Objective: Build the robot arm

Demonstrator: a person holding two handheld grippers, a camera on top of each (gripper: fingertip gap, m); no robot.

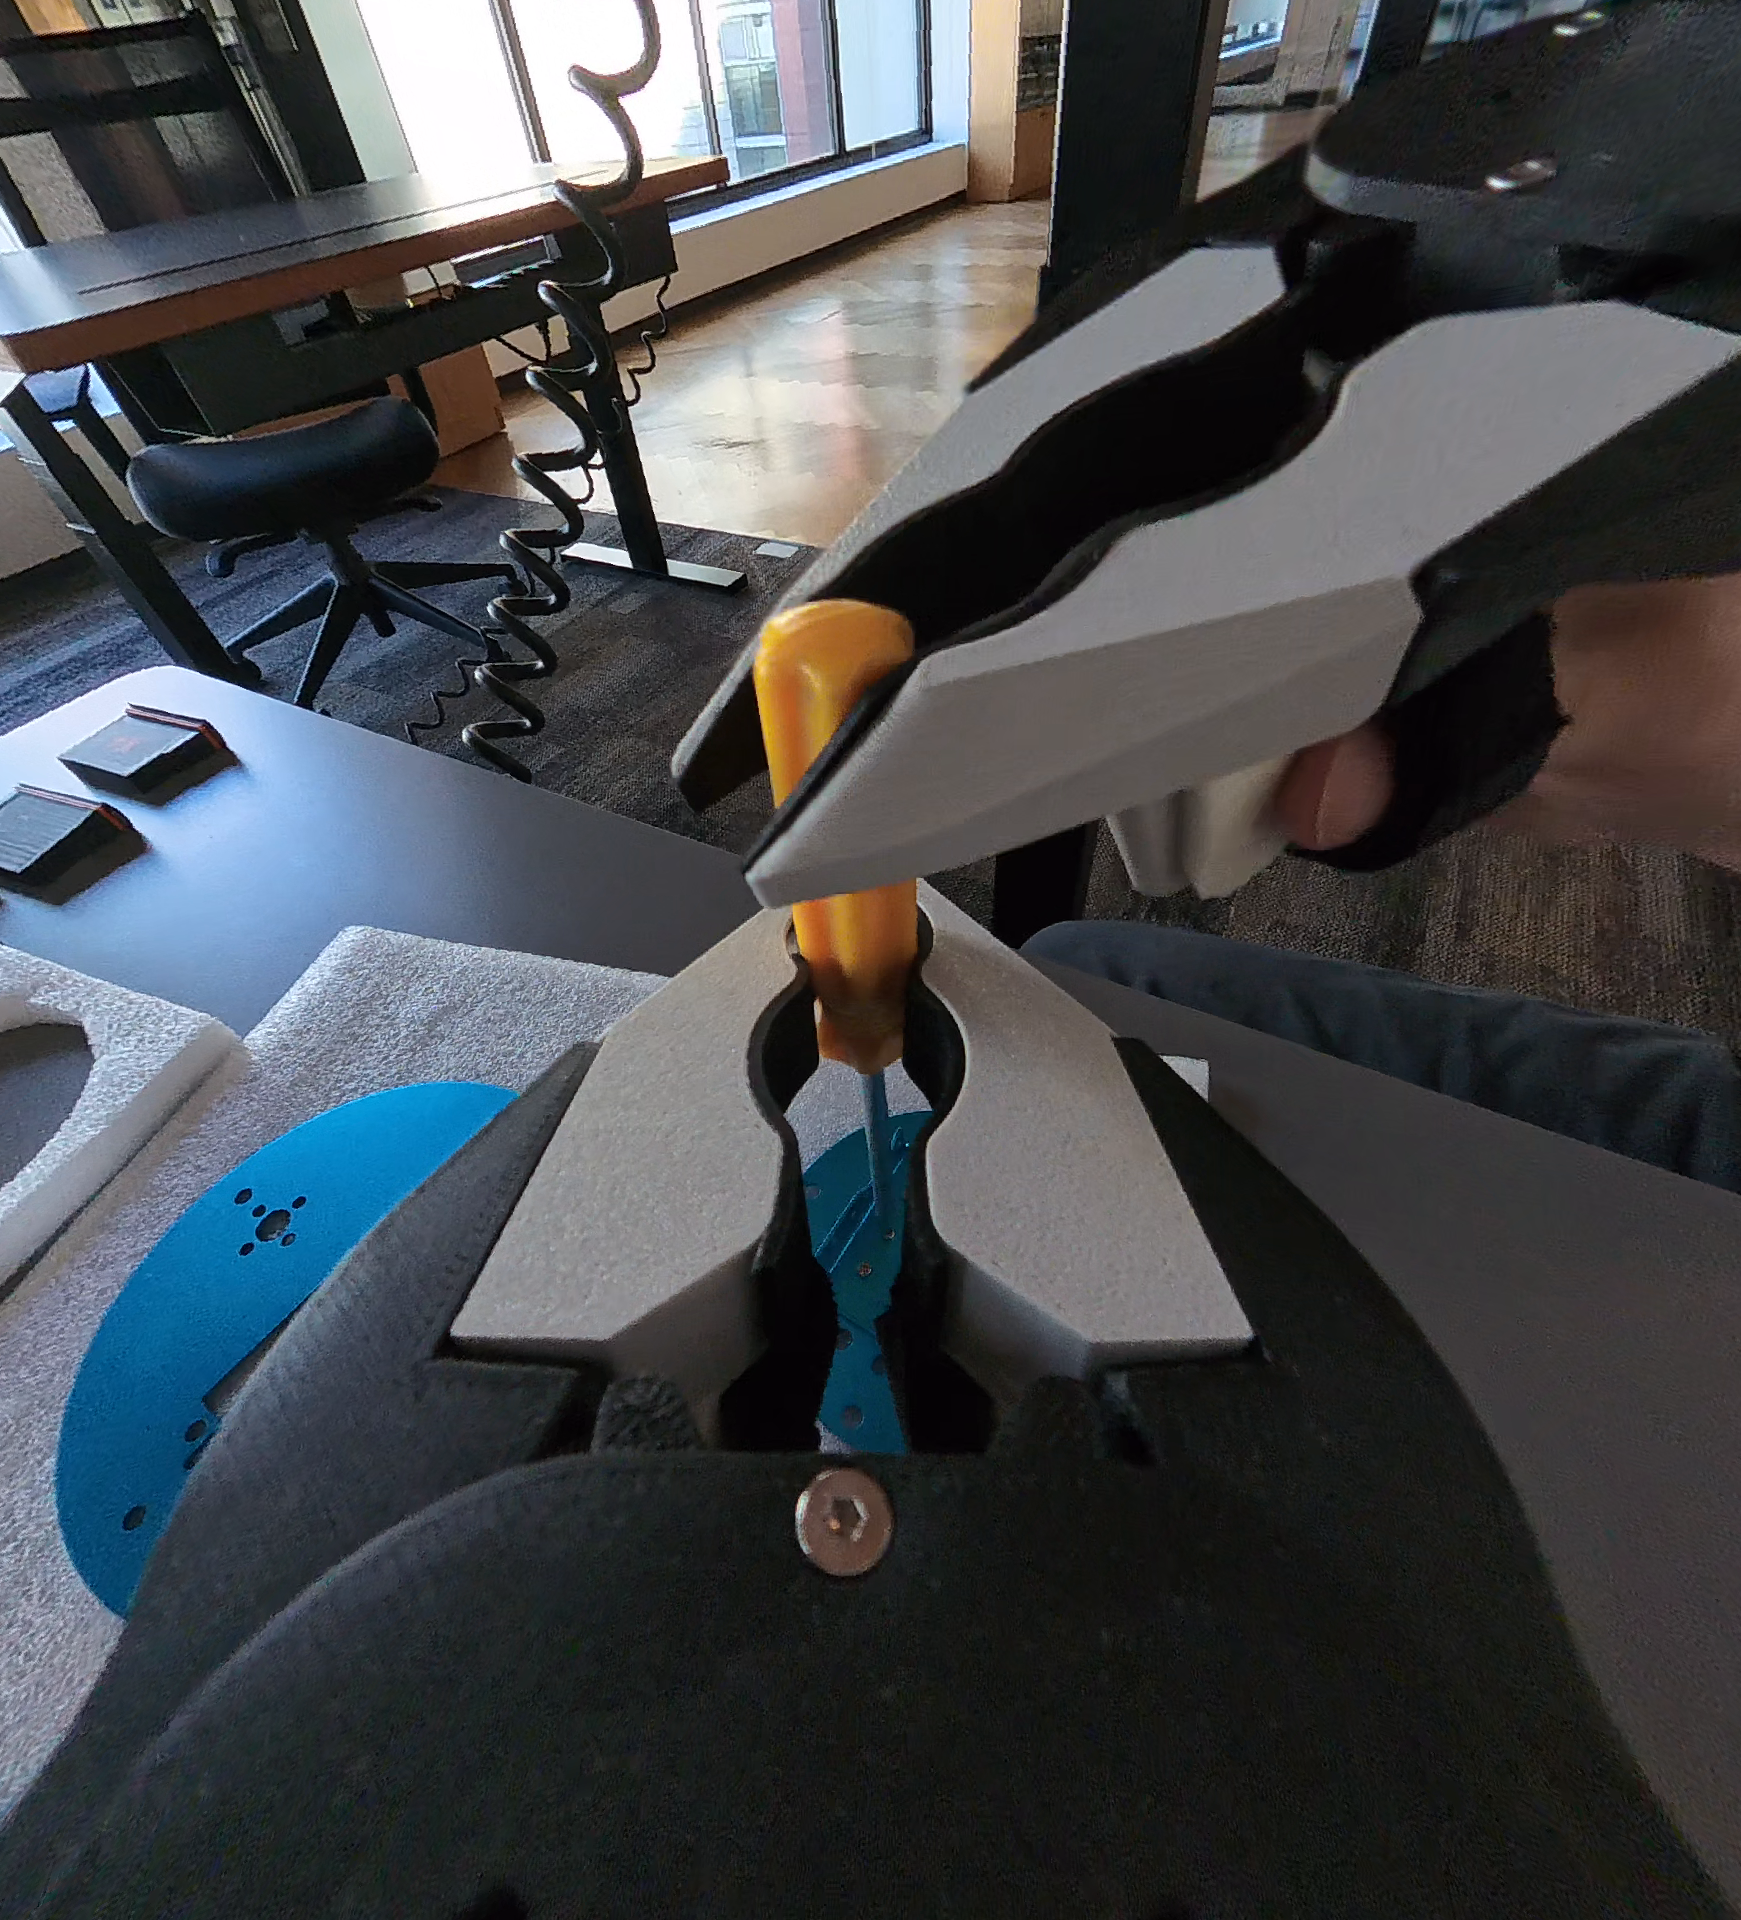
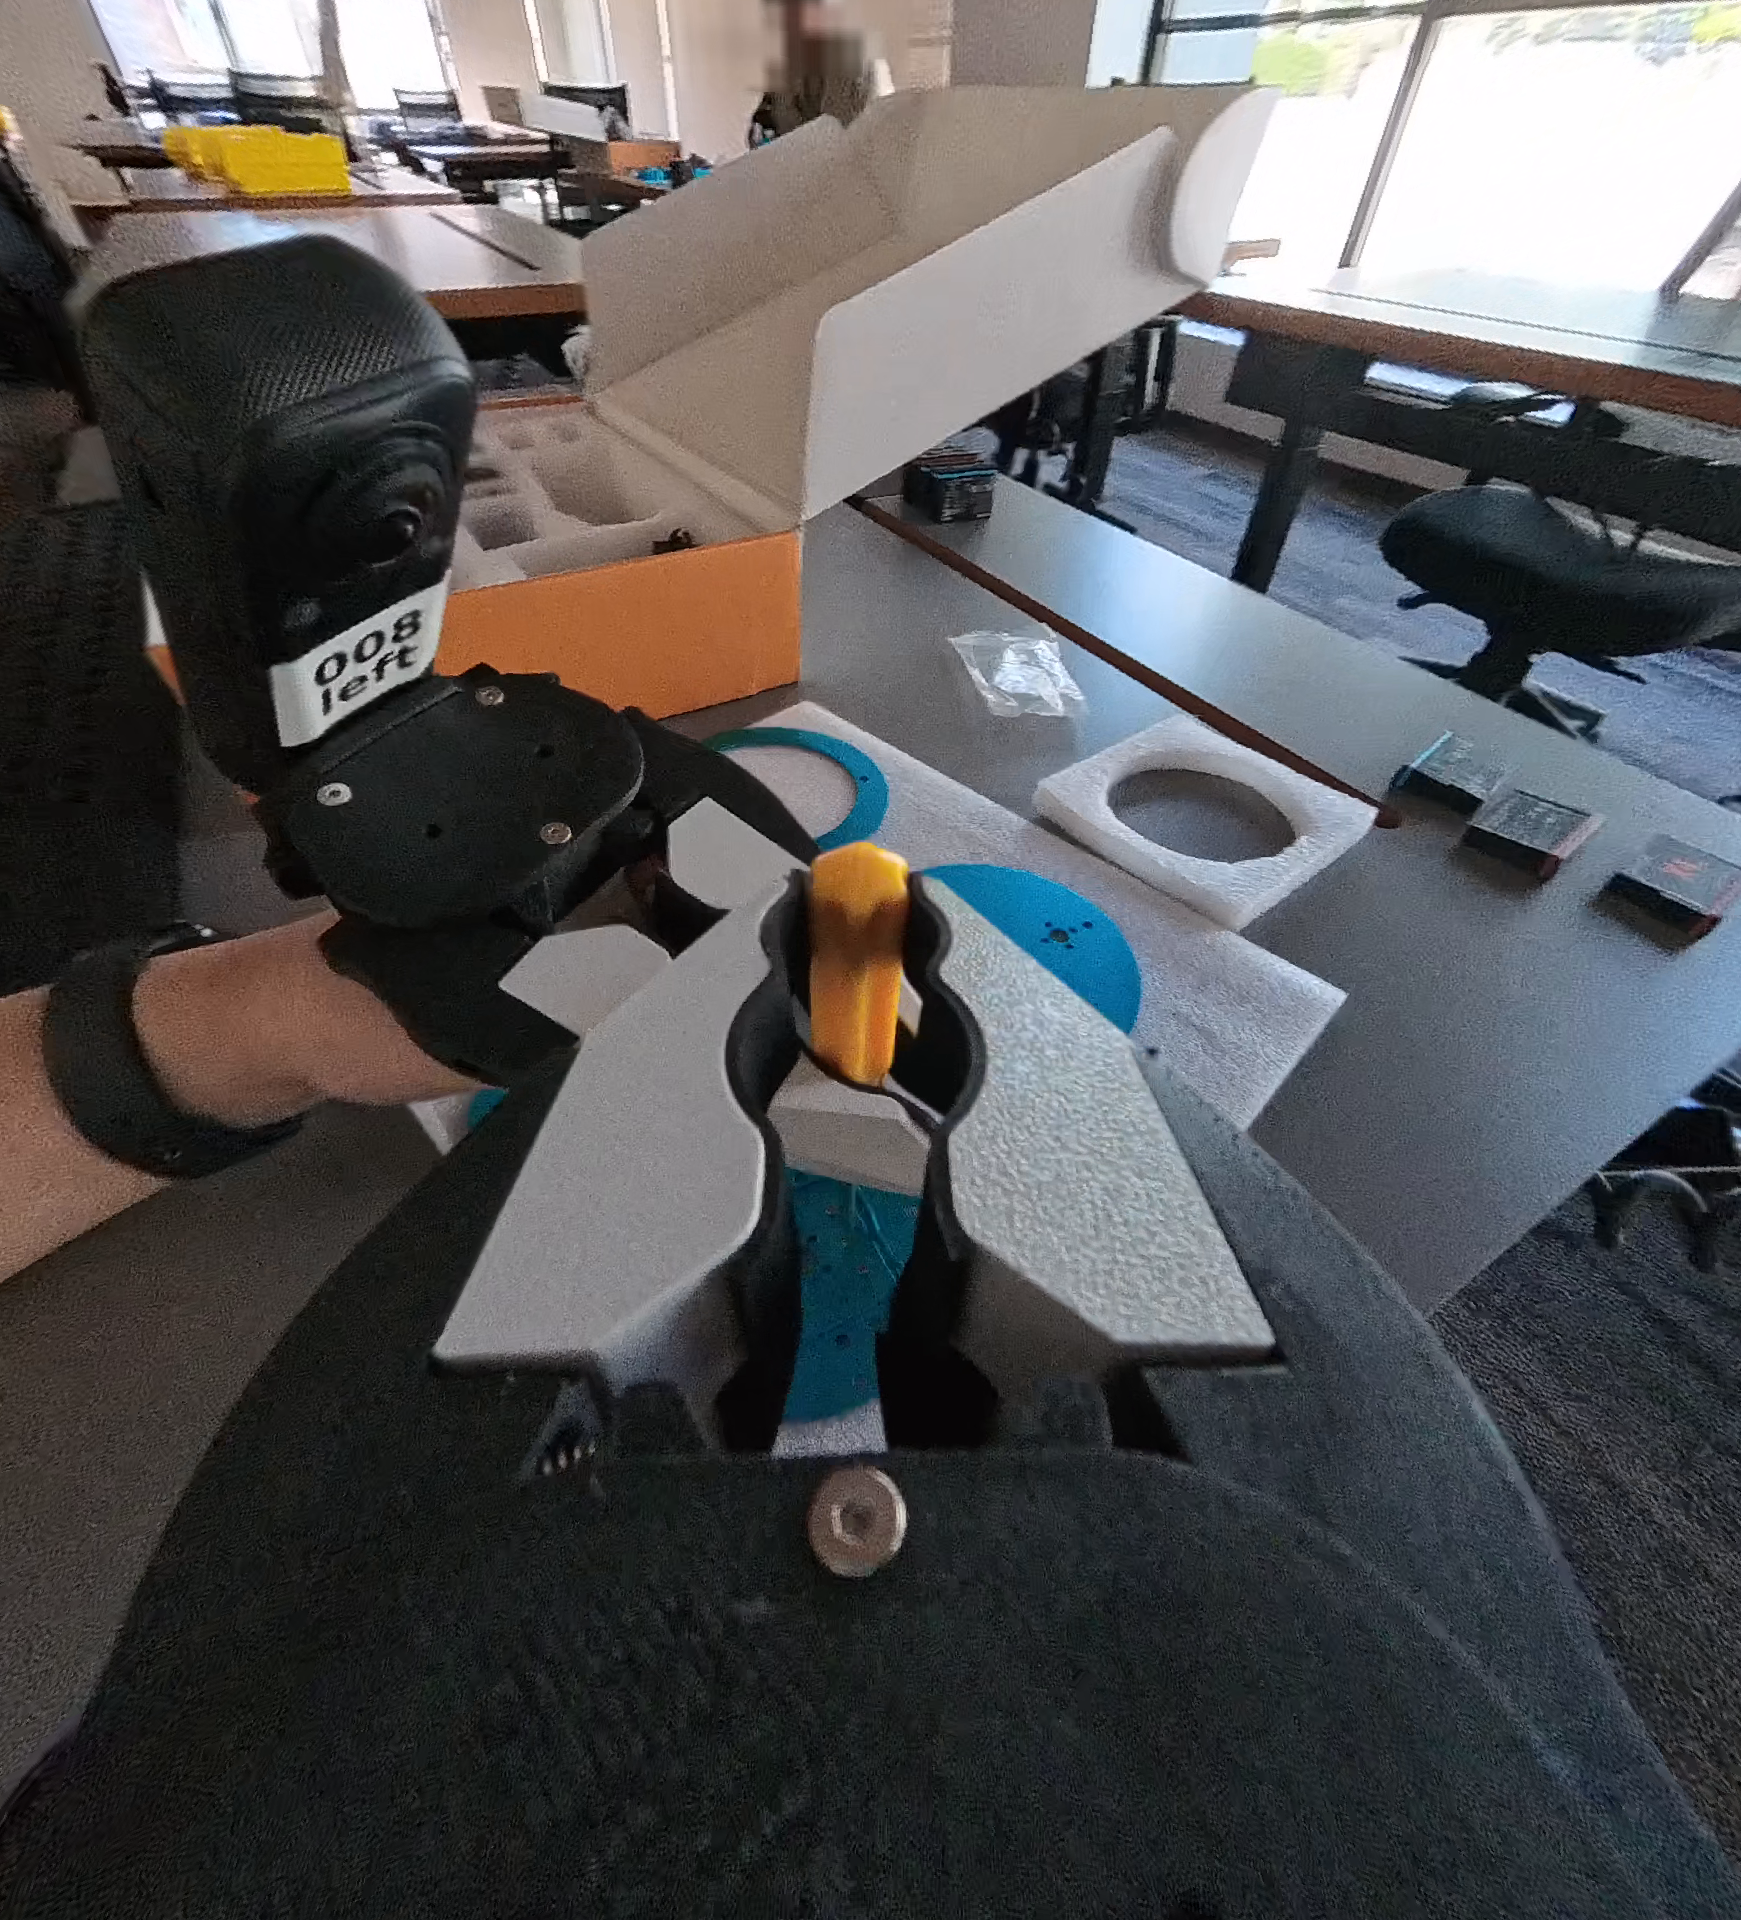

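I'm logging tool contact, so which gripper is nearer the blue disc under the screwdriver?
Left. The left gripper clamps the screwdriver's lower handle, just above the blue disc. The right gripper clamps the handle's top, farther from the disc.

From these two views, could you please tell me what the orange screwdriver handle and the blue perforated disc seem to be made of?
Orange screwdriver handle: probably translucent plastic, glossy, light glowing through. Blue perforated disc: likely anodised or painted metal, thin, matte, cleanly drilled holes.
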